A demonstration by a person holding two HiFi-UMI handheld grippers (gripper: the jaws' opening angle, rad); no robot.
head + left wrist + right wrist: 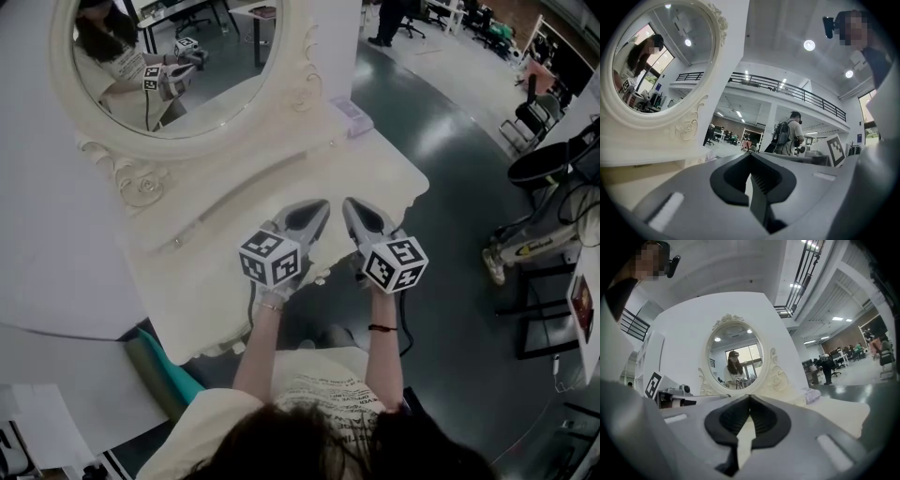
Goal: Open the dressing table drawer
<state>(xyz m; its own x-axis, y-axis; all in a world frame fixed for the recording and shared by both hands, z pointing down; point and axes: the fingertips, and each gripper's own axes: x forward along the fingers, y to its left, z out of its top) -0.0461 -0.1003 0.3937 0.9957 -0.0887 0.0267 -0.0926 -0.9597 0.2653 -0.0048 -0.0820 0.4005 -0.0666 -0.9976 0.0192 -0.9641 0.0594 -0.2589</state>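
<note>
Hovering side by side over the near edge of the cream dressing table [197,281], left gripper [322,204] and right gripper [350,202] point level toward the oval mirror [178,66]. Both sets of jaws are closed tip to tip, with nothing between them. Drawer not visible in any view; only the tabletop shows.

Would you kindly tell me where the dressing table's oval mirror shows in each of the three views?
Head view: the mirror fills the top left corner and is cut off by the upper edge.
Left gripper view: the mirror is at the upper left, seen at a slant.
Right gripper view: the mirror is at the centre, facing the camera.
Shared landmark: the person's reflection in the glass.
</note>
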